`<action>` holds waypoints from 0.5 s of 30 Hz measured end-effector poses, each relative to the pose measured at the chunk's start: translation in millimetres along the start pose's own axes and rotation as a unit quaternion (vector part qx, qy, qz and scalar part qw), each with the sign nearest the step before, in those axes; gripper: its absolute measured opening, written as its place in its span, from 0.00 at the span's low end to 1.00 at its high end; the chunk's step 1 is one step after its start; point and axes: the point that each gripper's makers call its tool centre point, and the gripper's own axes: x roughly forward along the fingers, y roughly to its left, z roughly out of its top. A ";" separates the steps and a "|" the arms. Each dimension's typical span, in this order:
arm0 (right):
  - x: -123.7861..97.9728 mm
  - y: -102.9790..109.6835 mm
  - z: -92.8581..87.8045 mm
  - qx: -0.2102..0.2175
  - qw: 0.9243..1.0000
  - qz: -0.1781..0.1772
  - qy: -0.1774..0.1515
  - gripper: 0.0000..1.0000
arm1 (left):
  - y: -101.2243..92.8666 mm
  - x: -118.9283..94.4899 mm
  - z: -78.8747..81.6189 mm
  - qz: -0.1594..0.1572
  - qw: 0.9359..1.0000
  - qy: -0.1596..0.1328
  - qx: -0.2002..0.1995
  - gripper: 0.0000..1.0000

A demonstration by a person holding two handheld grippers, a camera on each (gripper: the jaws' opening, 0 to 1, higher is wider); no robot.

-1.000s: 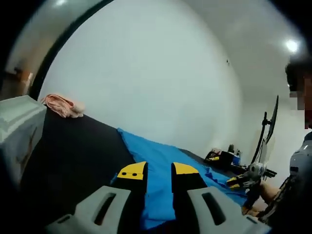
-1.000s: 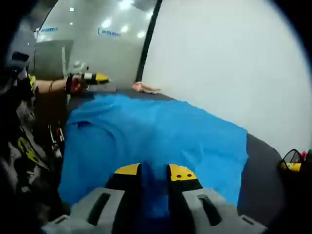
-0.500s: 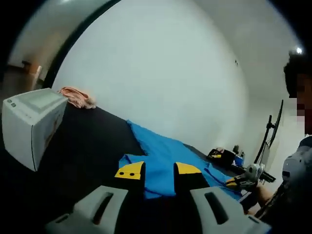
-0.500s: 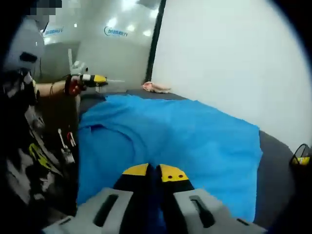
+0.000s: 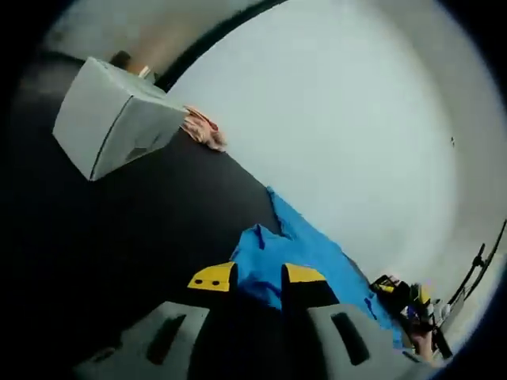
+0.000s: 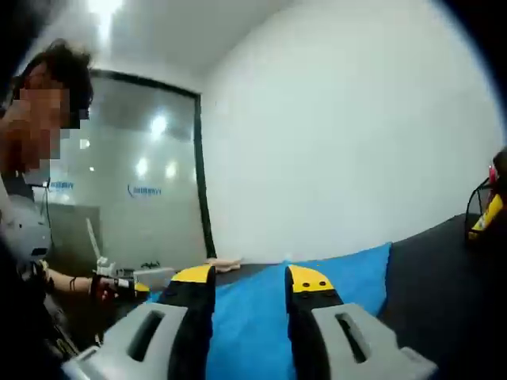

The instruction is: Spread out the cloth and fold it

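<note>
blue cloth (image 5: 297, 252): on black desk (image 5: 135, 222), between both tongs' tips
left tongs (image 5: 257, 279): open, cloth edge between tips
right tongs (image 6: 250, 279): open, over cloth

White wall (image 6: 341, 134) behind a black table (image 5: 142, 229) — glass partition (image 6: 135, 198), ceiling lights reflected.

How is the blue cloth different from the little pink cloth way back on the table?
The blue cloth is large and stretches along the dark table; the pink cloth is small and crumpled in a heap. The blue cloth lies by the left gripper; the pink cloth sits far off, beside a grey box. Both rest on the table.
</note>
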 end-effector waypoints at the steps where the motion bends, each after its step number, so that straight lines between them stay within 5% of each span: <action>1: 2.0 -12.7 3.2 -0.007 1.000 0.003 -0.010 0.40 | -3.0 5.0 -0.5 -0.004 1.000 -0.009 0.008 0.18; 3: 1.8 -31.0 -1.8 -0.029 1.000 -0.002 -0.007 0.36 | 0.7 9.4 -1.2 0.004 1.000 -0.001 0.029 0.14; 5: -2.3 -53.9 -11.3 -0.044 0.998 -0.037 0.010 0.34 | 3.4 6.2 -15.4 0.019 0.996 0.050 0.065 0.01; 8: -14.4 -62.6 -29.4 -0.040 0.997 -0.063 0.013 0.31 | -27.0 5.9 -8.4 -0.044 0.998 0.028 0.044 0.00; 10: -16.4 -60.5 -20.4 -0.030 0.997 -0.067 0.007 0.28 | -35.9 3.7 5.0 -0.050 0.996 0.013 0.070 0.00; 11: -15.3 -56.3 -9.7 -0.033 0.997 -0.057 -0.026 0.28 | -42.5 3.6 9.8 -0.056 0.995 0.007 0.076 0.00; 12: -15.4 -54.9 -5.0 -0.028 0.997 -0.053 -0.043 0.28 | -45.3 0.2 12.0 -0.053 0.996 0.011 0.077 0.00; 15: -21.6 -63.9 -12.1 0.001 0.997 -0.070 -0.026 0.28 | -39.8 -16.5 5.5 -0.024 0.995 0.053 0.079 0.02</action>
